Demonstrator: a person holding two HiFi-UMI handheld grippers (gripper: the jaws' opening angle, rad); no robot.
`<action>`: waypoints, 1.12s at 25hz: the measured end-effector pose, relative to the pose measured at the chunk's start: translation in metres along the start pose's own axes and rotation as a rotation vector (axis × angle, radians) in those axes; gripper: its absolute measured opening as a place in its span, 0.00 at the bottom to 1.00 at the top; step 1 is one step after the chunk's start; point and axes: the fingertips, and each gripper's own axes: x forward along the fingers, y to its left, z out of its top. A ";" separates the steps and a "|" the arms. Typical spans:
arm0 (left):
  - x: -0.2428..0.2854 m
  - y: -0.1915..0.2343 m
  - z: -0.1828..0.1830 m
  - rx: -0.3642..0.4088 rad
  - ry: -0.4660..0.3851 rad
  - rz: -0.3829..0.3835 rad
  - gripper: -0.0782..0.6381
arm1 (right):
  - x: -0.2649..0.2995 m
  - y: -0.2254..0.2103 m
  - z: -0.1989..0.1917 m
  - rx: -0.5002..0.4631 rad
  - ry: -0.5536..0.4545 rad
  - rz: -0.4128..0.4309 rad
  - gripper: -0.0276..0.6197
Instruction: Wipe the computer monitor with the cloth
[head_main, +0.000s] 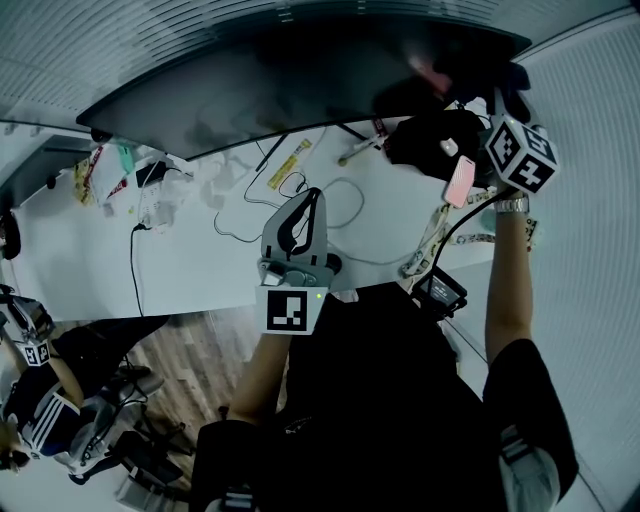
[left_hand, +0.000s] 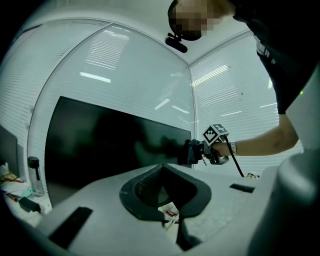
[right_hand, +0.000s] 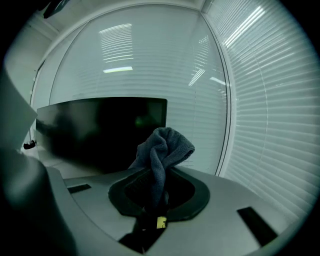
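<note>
The dark monitor (head_main: 260, 80) stands at the back of the white desk (head_main: 90, 260) and also shows in the left gripper view as the monitor (left_hand: 100, 145) and in the right gripper view as the monitor (right_hand: 95, 130). My right gripper (head_main: 445, 140) is raised by the screen's right end and is shut on a bunched blue-grey cloth (right_hand: 162, 150). From the left gripper view the cloth (left_hand: 193, 152) sits right at the screen's right edge; contact cannot be told. My left gripper (head_main: 305, 215) hovers low over the desk's front, shut, with nothing in it.
Loose white cables (head_main: 340, 205), pens and a yellow strip (head_main: 285, 165) lie on the desk behind the left gripper. Small clutter (head_main: 120, 180) sits at the desk's left end. A lanyard (head_main: 428, 240) and a black device (head_main: 442, 290) hang by the front right corner. Blinds cover the walls.
</note>
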 end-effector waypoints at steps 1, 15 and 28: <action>0.000 0.001 -0.001 -0.002 -0.001 0.004 0.12 | 0.001 0.000 -0.003 0.000 0.004 0.002 0.13; 0.005 0.002 -0.015 0.009 0.022 0.025 0.12 | 0.021 0.001 -0.066 0.004 0.091 0.040 0.13; 0.004 0.000 -0.025 0.008 0.049 0.049 0.12 | 0.036 0.001 -0.119 0.013 0.192 0.061 0.14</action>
